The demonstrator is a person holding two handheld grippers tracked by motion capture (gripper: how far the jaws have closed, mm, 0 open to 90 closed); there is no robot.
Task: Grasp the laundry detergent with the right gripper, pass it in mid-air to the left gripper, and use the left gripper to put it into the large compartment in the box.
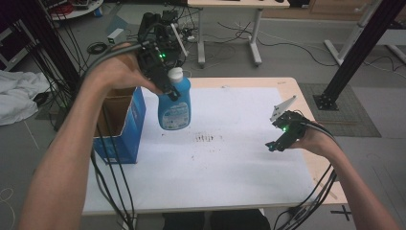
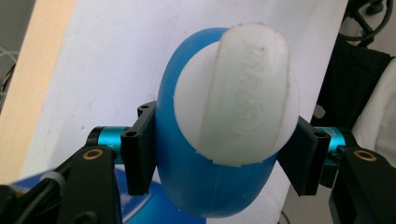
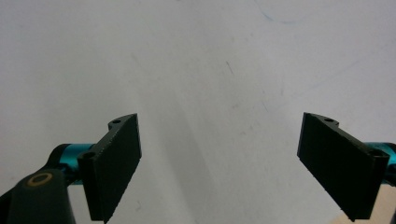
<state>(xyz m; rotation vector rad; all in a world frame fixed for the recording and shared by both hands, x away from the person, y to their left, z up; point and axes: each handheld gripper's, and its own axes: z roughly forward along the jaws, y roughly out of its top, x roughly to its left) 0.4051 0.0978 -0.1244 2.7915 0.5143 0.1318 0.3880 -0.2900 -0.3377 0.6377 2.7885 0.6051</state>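
Note:
A blue bottle (image 1: 174,106) with a white cap (image 1: 175,73) hangs in the air above the white sheet (image 1: 225,158), near the table's back left. My left gripper (image 1: 165,82) is shut on its neck just under the cap. In the left gripper view the two black pads (image 2: 140,147) press on the blue bottle (image 2: 205,186) from both sides, below the white cap (image 2: 240,93). My right gripper (image 1: 276,142) sits low over the sheet at the right side. Its jaws stand wide open around the right gripper (image 3: 219,168) midpoint, with nothing between them.
An open blue cardboard box (image 1: 119,125) stands at the table's left edge, just left of the hanging bottle. A dark smudge (image 1: 207,139) marks the middle of the sheet. Cables trail from both grippers toward the table's front edge. Desks and cables lie beyond the far edge.

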